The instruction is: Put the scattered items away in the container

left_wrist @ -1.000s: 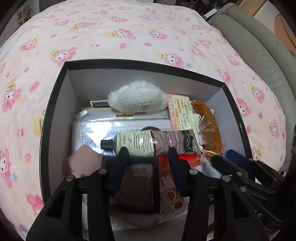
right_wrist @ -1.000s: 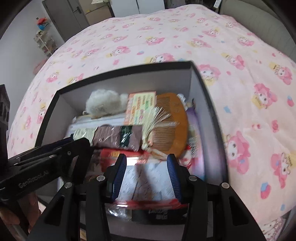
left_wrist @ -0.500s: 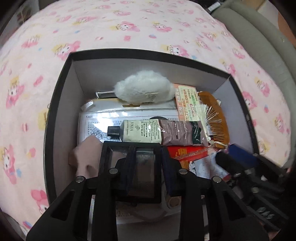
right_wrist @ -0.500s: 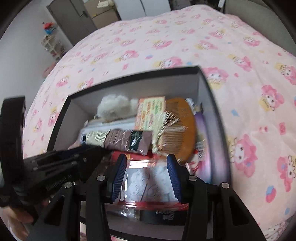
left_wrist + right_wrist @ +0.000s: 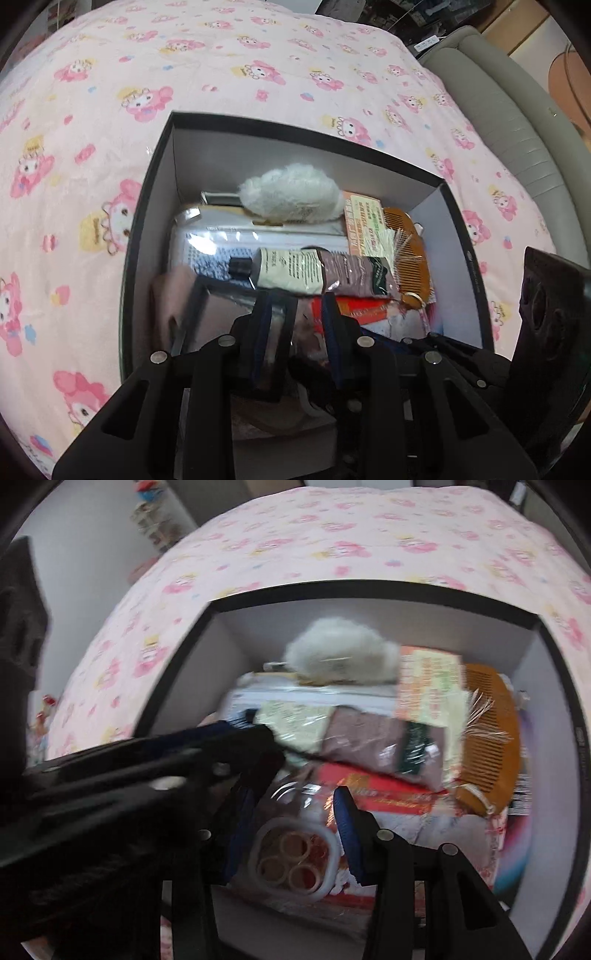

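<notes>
A black box [image 5: 155,184] with grey inner walls sits on the pink bed and holds several items: a white fluffy puff [image 5: 291,199], a cream tube [image 5: 314,271], a wooden comb [image 5: 410,254] and a silver packet [image 5: 229,240]. My left gripper [image 5: 295,314] is inside the box near its front, its jaws partly closed around the edge of a black-framed mirror [image 5: 229,321]. My right gripper [image 5: 291,812] is open over a clear packet of rings [image 5: 291,856] in the box [image 5: 177,672]. The left gripper crosses the right wrist view [image 5: 147,760].
The pink patterned bedspread [image 5: 92,129] surrounds the box. A grey padded headboard [image 5: 517,122] runs along the right. A shelf and door [image 5: 155,524] stand beyond the bed.
My left gripper closed onto the mirror, then shifted left with it. My right gripper swung left and lower over the ring packet; its view is blurred by motion.
</notes>
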{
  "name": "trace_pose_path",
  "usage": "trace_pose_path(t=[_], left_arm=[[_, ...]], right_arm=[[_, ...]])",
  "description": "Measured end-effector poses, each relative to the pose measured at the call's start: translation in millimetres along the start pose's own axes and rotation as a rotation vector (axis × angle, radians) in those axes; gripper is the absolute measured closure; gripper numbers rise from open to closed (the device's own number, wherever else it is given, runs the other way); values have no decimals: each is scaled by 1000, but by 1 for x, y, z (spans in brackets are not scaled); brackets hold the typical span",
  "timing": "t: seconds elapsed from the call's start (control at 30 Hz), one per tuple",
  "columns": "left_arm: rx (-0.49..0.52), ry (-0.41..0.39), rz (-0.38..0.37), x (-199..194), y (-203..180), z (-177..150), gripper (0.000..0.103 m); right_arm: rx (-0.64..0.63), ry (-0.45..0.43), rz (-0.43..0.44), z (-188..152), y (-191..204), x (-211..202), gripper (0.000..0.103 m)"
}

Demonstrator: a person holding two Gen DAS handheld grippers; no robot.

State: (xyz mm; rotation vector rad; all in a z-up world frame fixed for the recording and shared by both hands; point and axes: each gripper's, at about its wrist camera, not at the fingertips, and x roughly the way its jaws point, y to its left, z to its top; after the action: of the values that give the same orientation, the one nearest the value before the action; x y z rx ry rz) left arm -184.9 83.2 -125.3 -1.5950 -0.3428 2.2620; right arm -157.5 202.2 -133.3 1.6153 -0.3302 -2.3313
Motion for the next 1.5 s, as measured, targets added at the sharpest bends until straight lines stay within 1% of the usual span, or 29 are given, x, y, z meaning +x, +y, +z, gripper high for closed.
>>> trace_pose_path(t=[0.03,0.13,0.17,0.27,0.33,0.37,0.4,0.47,0.57,0.6,0.67,0.73,0.77,0.83,0.87,0.93,0.97,1.03,1.1,1.23,1.33,1.5], left_arm=[[-3,1,-10,2,2,0,76],[-14,1,8,11,4,4,76],[-24,4,21,16,6,6,76],[-35,19,62,22,4,10,76],[-38,59,103,23,1,7,75],[-48,87,98,25,1,3,75],[-49,92,84,24,2,-1,75],[-44,93,72,19,4,-10,75],[-38,82,43,8,3,-16,75],[-26,65,48,3,1,-17,74],[15,13,75,-9,-8,-18,68],[44,-42,79,-22,-17,-19,53],[59,-78,78,-33,-25,-18,48],[84,-147,94,-51,-34,-14,29],[102,-196,109,-64,-40,-14,26],[129,-270,133,-85,-50,-15,16],[140,-310,143,-97,-54,-14,13],[152,-360,148,-116,-59,-11,1],[162,-400,150,-132,-66,-11,1],[181,-463,159,-165,-76,-21,1],[189,-486,156,-182,-82,-32,1],[179,-507,137,-198,-87,-57,1]], right_arm=[[6,-1,-3,-2,-3,-3,62],[66,-27,-114,-8,-21,-17,62],[94,-37,-131,-9,-28,-22,62],[161,-71,-163,-10,-44,-36,62],[185,-88,-161,-12,-52,-44,62],[197,-94,-159,-13,-55,-47,62],[206,-100,-158,-15,-58,-50,62],[212,-112,-159,-18,-60,-55,62],[198,-117,-189,-22,-58,-57,62],[191,-117,-203,-23,-57,-58,62],[173,-121,-234,-23,-53,-61,61],[164,-133,-261,-22,-50,-64,61],[160,-143,-277,-21,-48,-69,60],[159,-175,-304,-23,-46,-82,47],[158,-201,-314,-23,-43,-90,39],[157,-256,-337,-24,-37,-109,38],[158,-283,-344,-24,-35,-119,38],[163,-338,-354,-26,-30,-139,37],[167,-394,-365,-29,-24,-160,33],[171,-469,-368,-39,-13,-191,28],[172,-498,-377,-51,-7,-208,28],[174,-528,-409,-78,4,-224,27]])
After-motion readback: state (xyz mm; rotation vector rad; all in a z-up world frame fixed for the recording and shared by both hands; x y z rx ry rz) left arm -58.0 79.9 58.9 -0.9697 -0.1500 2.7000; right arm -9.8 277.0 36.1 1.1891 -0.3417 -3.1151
